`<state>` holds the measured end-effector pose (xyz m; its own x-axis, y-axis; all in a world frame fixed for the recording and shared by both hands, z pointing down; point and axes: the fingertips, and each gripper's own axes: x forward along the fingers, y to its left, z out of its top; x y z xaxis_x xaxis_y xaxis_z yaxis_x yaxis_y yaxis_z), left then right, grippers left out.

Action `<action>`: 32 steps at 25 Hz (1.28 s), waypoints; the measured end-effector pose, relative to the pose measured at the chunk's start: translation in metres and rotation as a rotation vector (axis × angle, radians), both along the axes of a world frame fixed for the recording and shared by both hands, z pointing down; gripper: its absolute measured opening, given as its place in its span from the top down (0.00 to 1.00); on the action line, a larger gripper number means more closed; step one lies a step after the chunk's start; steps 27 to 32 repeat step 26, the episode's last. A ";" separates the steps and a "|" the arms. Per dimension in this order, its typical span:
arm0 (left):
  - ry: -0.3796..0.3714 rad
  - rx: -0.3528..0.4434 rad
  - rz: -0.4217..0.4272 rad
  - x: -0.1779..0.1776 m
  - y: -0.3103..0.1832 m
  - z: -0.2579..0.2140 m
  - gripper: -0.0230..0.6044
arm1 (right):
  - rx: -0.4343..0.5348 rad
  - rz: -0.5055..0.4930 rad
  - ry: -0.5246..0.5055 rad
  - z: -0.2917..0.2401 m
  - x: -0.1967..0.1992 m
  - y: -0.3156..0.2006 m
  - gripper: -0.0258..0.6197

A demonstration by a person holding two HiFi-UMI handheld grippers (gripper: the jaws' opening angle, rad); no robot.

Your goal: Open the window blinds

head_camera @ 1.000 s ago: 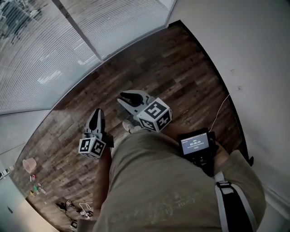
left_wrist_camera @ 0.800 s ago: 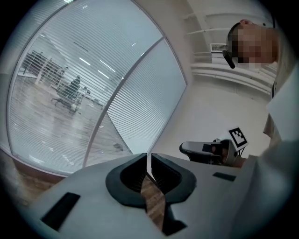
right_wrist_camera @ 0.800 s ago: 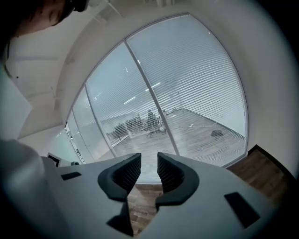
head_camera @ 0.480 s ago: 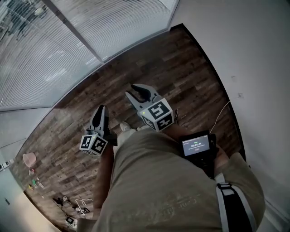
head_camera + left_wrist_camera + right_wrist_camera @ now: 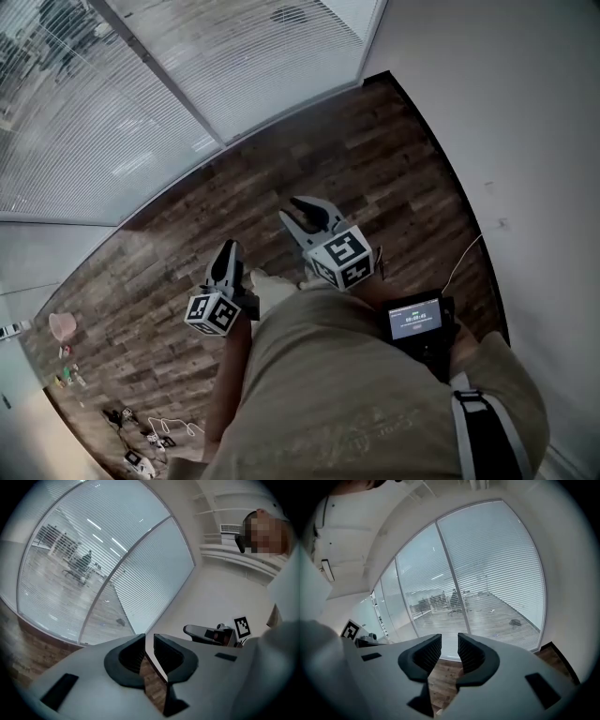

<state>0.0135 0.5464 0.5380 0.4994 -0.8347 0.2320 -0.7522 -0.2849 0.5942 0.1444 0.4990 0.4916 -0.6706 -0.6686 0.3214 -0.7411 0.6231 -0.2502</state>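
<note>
The white slatted blinds [image 5: 112,122] hang lowered across the tall glass panes, and through them an office shows dimly [image 5: 70,569] [image 5: 487,573]. My left gripper [image 5: 228,248] [image 5: 150,637] is held over the wooden floor and points toward the window. Its jaws have just opened a little, with a narrow gap and nothing between them. My right gripper [image 5: 300,208] [image 5: 449,637] is beside it, slightly ahead, open with nothing held. Neither one touches the blinds. I see no cord or wand.
A grey window post [image 5: 159,80] divides the panes. A white wall [image 5: 525,112] runs along the right, with a thin cable [image 5: 464,258] on the floor by it. A pink cup [image 5: 62,325] and small clutter [image 5: 141,436] lie at the lower left.
Both grippers and the person have moved forward across the floor toward the window and the corner by the wall. The blinds hang as before.
</note>
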 end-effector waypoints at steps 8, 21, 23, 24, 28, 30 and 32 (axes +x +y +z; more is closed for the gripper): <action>-0.009 -0.049 -0.004 0.022 0.032 0.009 0.89 | -0.004 -0.076 0.003 -0.005 0.017 0.037 0.89; -0.157 -0.015 0.044 0.040 0.050 0.002 0.89 | -0.020 -0.100 -0.069 -0.013 0.039 0.072 0.92; -0.148 -0.020 0.074 0.049 0.055 0.003 0.89 | -0.035 -0.082 -0.082 -0.011 0.042 0.080 0.92; -0.151 -0.025 0.096 0.056 0.059 0.004 0.89 | -0.049 -0.065 -0.093 -0.008 0.046 0.085 0.92; -0.167 -0.038 0.146 0.071 0.066 0.009 0.89 | -0.081 -0.022 -0.121 -0.002 0.058 0.097 0.92; -0.167 -0.038 0.146 0.071 0.066 0.009 0.89 | -0.081 -0.022 -0.121 -0.002 0.058 0.097 0.92; -0.167 -0.038 0.146 0.071 0.066 0.009 0.89 | -0.081 -0.022 -0.121 -0.002 0.058 0.097 0.92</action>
